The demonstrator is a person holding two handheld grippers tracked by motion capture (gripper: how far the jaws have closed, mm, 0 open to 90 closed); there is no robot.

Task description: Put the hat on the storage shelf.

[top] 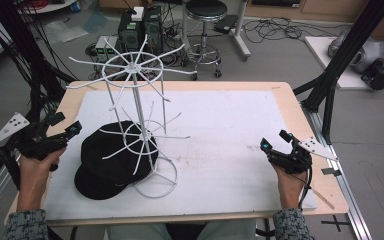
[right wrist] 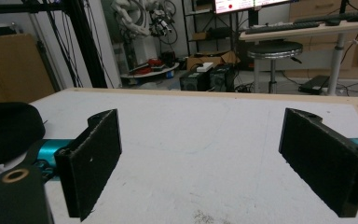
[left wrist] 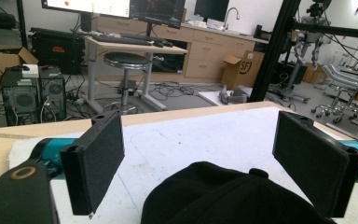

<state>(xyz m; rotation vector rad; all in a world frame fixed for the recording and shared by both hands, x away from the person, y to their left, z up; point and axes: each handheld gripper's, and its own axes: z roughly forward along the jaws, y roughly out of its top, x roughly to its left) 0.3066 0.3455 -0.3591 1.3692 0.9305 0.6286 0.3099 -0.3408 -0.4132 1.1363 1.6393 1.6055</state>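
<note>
The black cap lies near the tabletop's left front edge against the foot of the white wire rack, and the left gripper beside it stands wide open and empty, ready to grasp, while the right gripper, equally open, waits near the right edge.

**I work in a robot lab**

My table stands in a big room with black metal frames. I see computers on the floor, loose cables, a round stool, screens and robot parts.
</note>
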